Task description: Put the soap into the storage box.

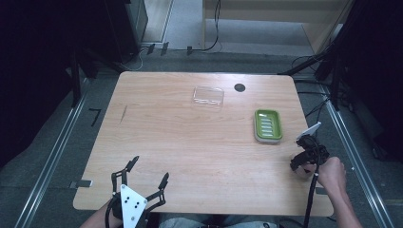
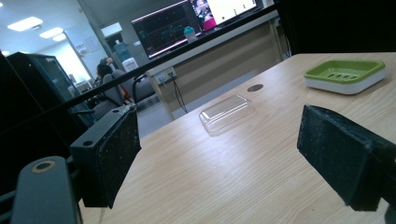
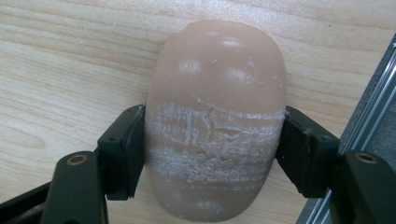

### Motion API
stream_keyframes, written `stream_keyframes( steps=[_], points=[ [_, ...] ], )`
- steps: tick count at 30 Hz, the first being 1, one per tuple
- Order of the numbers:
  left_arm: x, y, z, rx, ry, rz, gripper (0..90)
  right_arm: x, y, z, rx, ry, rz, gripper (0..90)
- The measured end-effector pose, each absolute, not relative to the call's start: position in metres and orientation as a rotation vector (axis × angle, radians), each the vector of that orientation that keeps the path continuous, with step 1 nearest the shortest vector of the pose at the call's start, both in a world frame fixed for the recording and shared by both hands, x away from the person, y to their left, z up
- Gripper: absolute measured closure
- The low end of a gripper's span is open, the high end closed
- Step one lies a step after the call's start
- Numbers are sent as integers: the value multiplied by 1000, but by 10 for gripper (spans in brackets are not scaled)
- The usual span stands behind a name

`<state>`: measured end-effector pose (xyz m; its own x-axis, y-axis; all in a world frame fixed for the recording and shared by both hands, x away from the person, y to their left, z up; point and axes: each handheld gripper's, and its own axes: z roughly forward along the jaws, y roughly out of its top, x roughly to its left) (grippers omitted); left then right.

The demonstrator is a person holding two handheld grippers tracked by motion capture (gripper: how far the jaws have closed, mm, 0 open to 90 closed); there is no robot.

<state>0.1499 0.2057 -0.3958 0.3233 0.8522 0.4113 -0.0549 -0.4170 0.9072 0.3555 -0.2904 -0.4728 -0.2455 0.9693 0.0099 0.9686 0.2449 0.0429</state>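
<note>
A tan oval bar of soap [image 3: 215, 121], scuffed white across its middle, lies on the wooden table [image 1: 190, 142] near the right edge. My right gripper [image 3: 212, 154] is shut on the soap, one pad pressed on each long side. In the high view the right gripper [image 1: 304, 164] points down at the table's right edge with the soap [image 1: 300, 172] peeking out beneath. A green soap dish [image 1: 268, 125] on a white base sits just beyond. My left gripper [image 1: 147, 178] stands open at the near left, holding nothing. A clear plastic lid [image 1: 208, 95] lies far centre.
A dark round hole [image 1: 239, 87] marks the table's far side beside the lid. A metal rail [image 3: 369, 126] runs along the table's right edge close to the soap. Cables trail on the floor beyond the table. The left gripper view shows the lid [image 2: 226, 112] and dish [image 2: 345, 74] ahead.
</note>
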Motion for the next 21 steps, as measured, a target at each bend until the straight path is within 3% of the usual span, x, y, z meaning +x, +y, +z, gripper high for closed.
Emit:
stream_keyframes(
  steps=[21],
  points=[
    [150,205,-396,1671,725,1238,138,355,-293,-468,1898,2491,61,327]
  ],
)
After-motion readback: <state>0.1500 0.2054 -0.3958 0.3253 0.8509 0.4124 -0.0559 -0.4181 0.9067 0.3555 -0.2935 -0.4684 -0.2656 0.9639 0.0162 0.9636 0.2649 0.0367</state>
